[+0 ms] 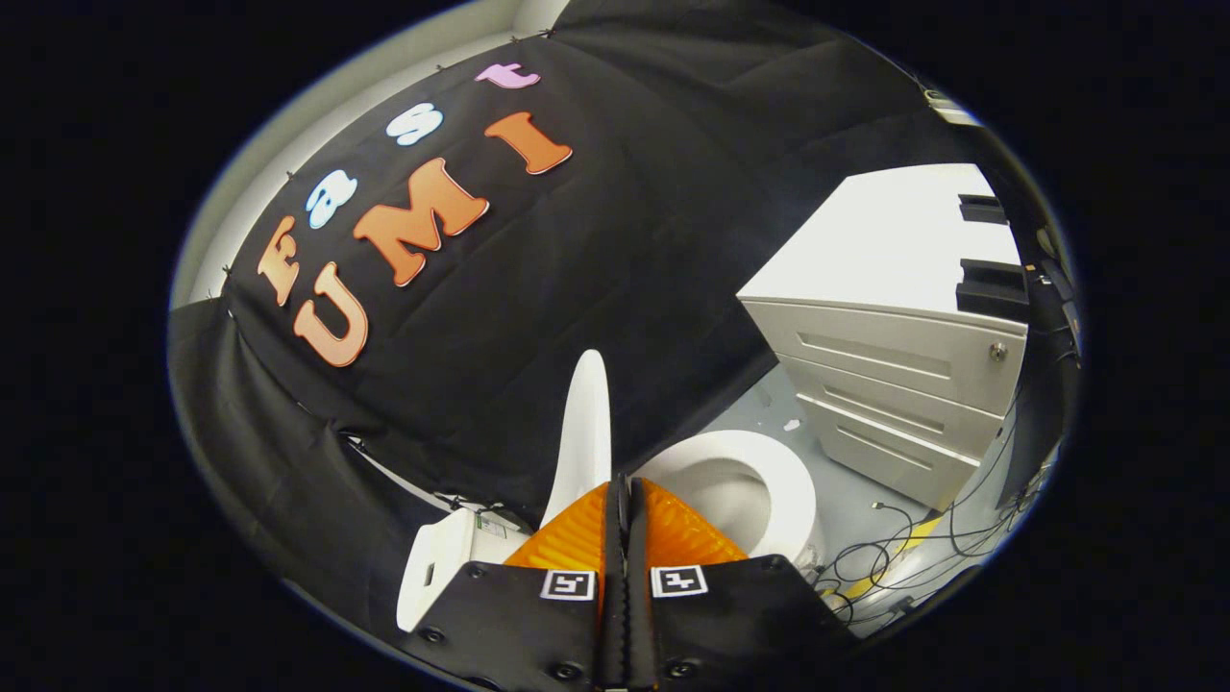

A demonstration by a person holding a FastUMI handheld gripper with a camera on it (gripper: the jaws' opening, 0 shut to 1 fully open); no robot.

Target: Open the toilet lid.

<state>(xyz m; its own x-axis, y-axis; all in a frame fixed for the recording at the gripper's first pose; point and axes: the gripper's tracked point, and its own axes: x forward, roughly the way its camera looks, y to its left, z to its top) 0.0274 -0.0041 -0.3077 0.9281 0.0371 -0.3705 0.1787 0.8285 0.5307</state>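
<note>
The white toilet lid (587, 432) stands raised, seen edge-on, just ahead of the fingers and slightly to one side of them. Beside it the white seat ring and bowl (769, 481) lie uncovered. The white tank (437, 567) sits behind the lid, near the black cloth wall. My gripper (623, 485) is shut, its two fingers pressed together with nothing visible between them. The fingertips sit right by the lid's lower edge; whether they touch it is hidden.
A light grey drawer cabinet (894, 384) stands beyond the bowl on the grey floor (769, 408). Loose black cables and a yellow strip (889, 562) lie on the floor next to the toilet. Black cloth (596, 269) hangs close behind the tank.
</note>
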